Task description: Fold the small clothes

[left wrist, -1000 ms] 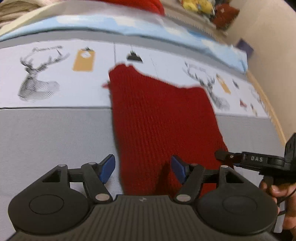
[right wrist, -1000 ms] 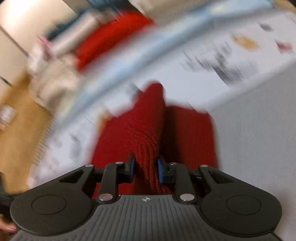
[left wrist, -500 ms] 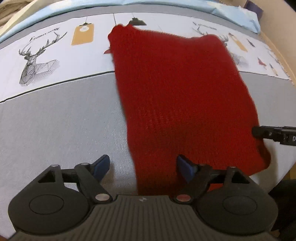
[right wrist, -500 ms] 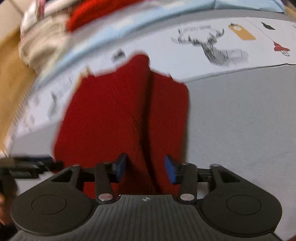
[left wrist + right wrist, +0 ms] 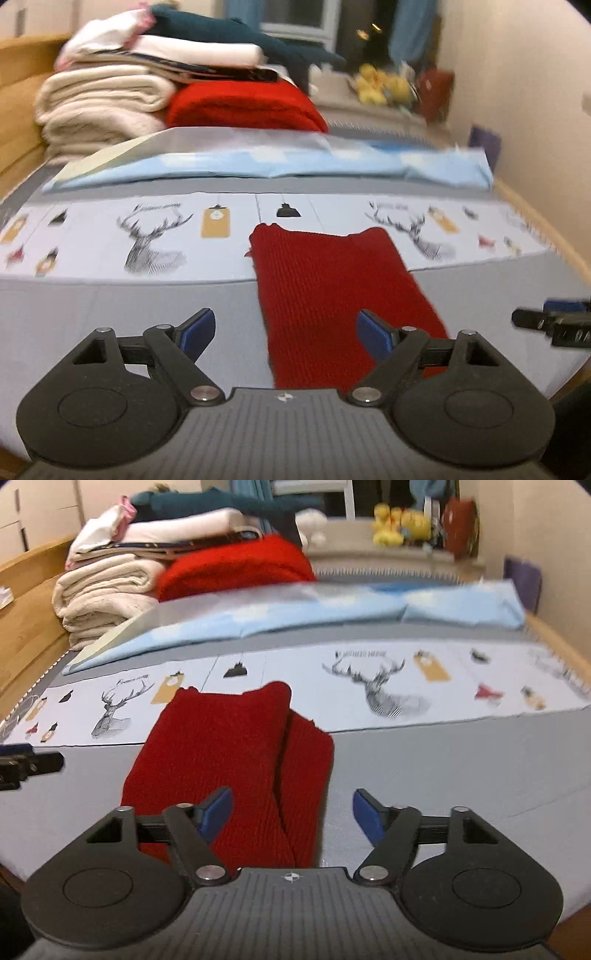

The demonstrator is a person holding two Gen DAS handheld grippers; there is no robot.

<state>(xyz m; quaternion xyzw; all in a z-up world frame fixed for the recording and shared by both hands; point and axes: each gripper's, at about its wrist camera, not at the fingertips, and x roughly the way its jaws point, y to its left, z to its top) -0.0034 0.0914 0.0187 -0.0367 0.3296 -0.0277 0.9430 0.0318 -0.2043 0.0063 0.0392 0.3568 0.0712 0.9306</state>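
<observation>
**Red knit lies folded on the bed, both grippers apart above it**

A bed [image 5: 92, 325] fills both views, its cover grey in the lower half of the frame and printed with deer heads and tags in a pale band across the middle.

The red knit [image 5: 332, 295] lies flat on that cover, at centre right of the left wrist view, its far edge reaching onto the printed band. In the right wrist view the knit [image 5: 221, 746] sits at centre left, and a narrower layer shows along its right side with a dark crease between the two.

The left gripper [image 5: 284, 332] stands wide apart at the bottom of its frame, nothing between the blue pads; the knit lies on the bed beyond its right finger. The right gripper [image 5: 291, 814] is also wide apart and empty, its jaws having just been opening, with the knit's near end lying on the bed beyond the gap and the left finger. Each gripper shows at the edge of the other's view, at mid height.

Behind the printed band lies a light blue sheet [image 5: 258, 166]. At upper left sits a pile of folded laundry [image 5: 110, 99], cream, white, dark teal and red. Yellow soft toys [image 5: 402, 524] blur at the top right, by a window.
</observation>
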